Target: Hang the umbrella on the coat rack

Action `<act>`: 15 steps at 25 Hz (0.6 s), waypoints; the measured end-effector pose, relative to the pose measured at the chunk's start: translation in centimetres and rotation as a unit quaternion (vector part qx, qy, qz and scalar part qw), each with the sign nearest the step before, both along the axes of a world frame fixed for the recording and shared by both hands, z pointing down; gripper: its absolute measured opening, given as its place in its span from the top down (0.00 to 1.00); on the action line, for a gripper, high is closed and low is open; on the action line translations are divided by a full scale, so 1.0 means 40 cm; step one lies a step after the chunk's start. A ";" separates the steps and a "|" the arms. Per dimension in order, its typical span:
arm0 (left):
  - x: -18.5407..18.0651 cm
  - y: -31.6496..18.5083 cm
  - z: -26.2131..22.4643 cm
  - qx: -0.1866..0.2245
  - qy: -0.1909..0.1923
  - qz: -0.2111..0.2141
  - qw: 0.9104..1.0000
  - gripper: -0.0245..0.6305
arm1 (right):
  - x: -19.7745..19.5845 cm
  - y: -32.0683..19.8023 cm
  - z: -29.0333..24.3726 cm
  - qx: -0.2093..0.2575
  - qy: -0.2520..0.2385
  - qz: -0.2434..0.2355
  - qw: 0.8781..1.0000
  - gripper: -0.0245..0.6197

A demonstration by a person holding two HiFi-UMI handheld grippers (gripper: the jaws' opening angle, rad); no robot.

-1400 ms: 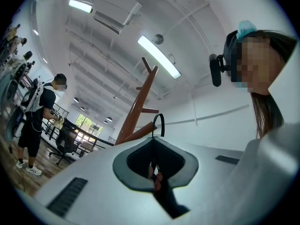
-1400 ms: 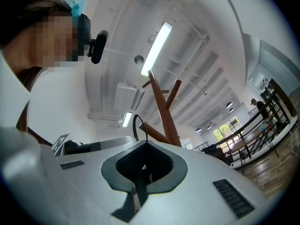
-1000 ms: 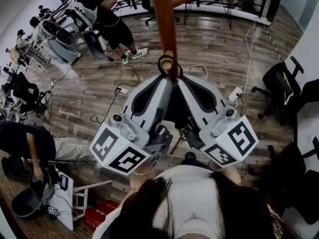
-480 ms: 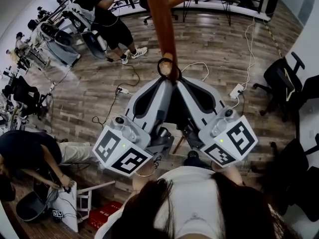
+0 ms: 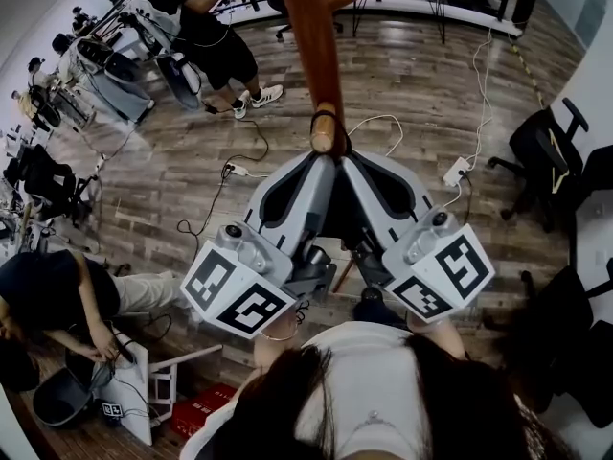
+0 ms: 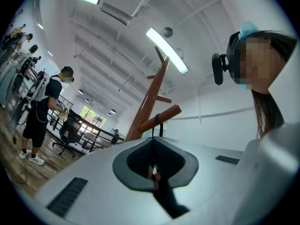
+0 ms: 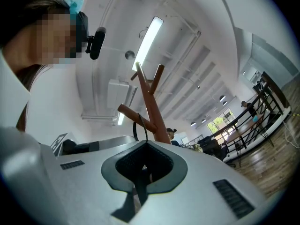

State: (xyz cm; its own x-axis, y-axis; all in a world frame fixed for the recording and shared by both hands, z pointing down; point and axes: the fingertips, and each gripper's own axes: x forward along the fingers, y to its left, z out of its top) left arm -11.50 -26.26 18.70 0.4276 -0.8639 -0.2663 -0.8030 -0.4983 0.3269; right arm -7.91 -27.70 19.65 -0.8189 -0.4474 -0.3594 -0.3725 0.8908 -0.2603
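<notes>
Hardly shifted, left gripper (image 6: 153,172) and right gripper (image 7: 140,172) fingers (image 5: 287,190) pinch the black strap (image 5: 312,123); it rings the wooden peg (image 5: 314,46).

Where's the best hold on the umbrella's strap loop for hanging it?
The strap loop's lower end, approached from below the peg: the thin band circles the peg near its tip and hangs down, leaving only its bottom free.

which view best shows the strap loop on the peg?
Right gripper view: the strap loop hangs over the peg in side profile. Left gripper view shows the same, less sharply. Head view looks down on the peg's end, loop foreshortened.
</notes>
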 end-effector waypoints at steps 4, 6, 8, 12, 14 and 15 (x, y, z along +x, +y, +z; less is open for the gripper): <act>-0.004 -0.009 0.007 -0.004 0.001 0.001 1.000 0.94 | -0.005 -0.009 0.007 -0.003 0.002 0.000 1.000 0.91; -0.006 -0.013 0.014 -0.007 0.001 0.000 1.000 0.95 | -0.008 -0.013 0.015 -0.006 0.003 -0.001 1.000 0.91; -0.007 -0.017 0.020 -0.009 0.001 -0.001 1.000 0.94 | -0.009 -0.017 0.021 -0.007 0.005 -0.002 1.000 0.91; -0.004 -0.029 0.026 -0.012 0.001 -0.003 1.000 0.94 | -0.008 -0.029 0.027 -0.007 0.008 -0.002 1.000 0.91; -0.005 -0.036 0.030 -0.015 0.003 -0.004 1.000 0.94 | -0.009 -0.036 0.031 -0.009 0.010 -0.003 1.000 0.91; -0.006 -0.040 0.033 -0.016 0.003 -0.004 1.000 0.94 | -0.010 -0.040 0.034 -0.011 0.010 -0.003 1.000 0.91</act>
State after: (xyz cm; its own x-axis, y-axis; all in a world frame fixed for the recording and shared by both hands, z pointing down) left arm -11.76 -27.85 20.01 0.4187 -0.8754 -0.2415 -0.8047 -0.4809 0.3480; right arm -8.31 -29.28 20.99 -0.8289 -0.4495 -0.3330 -0.3722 0.8875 -0.2716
